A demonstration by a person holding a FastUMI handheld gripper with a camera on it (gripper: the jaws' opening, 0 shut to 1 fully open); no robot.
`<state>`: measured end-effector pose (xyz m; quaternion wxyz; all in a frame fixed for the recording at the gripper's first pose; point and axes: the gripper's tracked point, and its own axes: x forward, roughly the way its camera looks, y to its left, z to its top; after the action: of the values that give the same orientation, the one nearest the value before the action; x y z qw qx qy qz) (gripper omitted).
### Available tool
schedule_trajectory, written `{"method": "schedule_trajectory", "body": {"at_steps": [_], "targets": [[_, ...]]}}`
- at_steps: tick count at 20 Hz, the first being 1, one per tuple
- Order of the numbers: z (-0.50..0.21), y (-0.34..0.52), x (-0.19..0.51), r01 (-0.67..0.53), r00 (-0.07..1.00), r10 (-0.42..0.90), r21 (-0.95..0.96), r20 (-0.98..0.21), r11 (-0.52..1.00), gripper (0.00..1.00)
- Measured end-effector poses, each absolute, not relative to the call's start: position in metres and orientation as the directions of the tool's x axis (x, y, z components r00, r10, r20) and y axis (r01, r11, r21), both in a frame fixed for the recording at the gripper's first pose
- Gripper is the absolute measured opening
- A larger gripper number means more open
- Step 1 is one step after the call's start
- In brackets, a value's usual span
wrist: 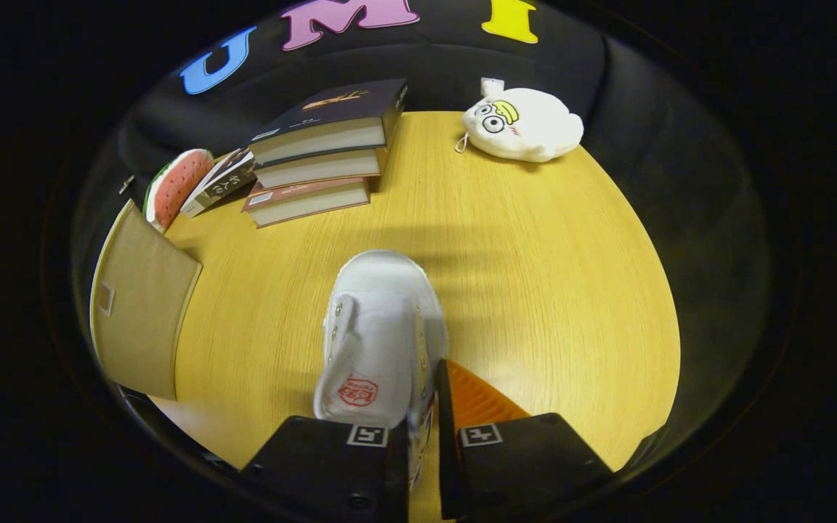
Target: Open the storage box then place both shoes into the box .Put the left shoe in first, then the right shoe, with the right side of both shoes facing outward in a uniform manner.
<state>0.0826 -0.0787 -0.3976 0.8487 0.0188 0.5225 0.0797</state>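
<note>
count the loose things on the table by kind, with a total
shoe: 1, gripped at its side wall by the tool
books: 4
plush toy: 1
watermelon-slice thing: 1
box flap: 1
total: 8

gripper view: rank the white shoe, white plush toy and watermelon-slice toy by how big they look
1. white shoe, held between the gripper fingers; nearness inflates it
2. white plush toy
3. watermelon-slice toy, partly hidden

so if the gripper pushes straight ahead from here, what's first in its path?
The gripper already seems shut on the white canvas high-top shoe, so the shoe leads. Beyond its toe lies bare wooden tabletop; the way looks free up to the far edge, though depth is uncertain.
</note>
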Motion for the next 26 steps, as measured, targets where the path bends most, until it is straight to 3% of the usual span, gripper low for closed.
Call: {"method": "schedule_trajectory", "body": {"at_steps": [1, 3, 9, 16, 21, 26], "targets": [[-0.395, -0.080, 0.078, -0.101, 0.429, 0.166, 0.135, -0.888, 0.986, 0.11], [-0.397, -0.080, 0.070, -0.063, 0.405, 0.183, 0.173, -0.896, 0.983, 0.06], [-0.352, -0.068, 0.061, 0.058, 0.417, 0.208, 0.254, -0.885, 0.966, 0.05], [-0.249, -0.035, 0.053, 0.147, 0.479, 0.208, 0.311, -0.853, 0.939, 0.05], [-0.184, 0.032, 0.049, 0.120, 0.516, 0.245, 0.353, -0.820, 0.928, 0.05], [-0.151, 0.133, 0.028, 0.067, 0.483, 0.366, 0.451, -0.795, 0.890, 0.05]]}}
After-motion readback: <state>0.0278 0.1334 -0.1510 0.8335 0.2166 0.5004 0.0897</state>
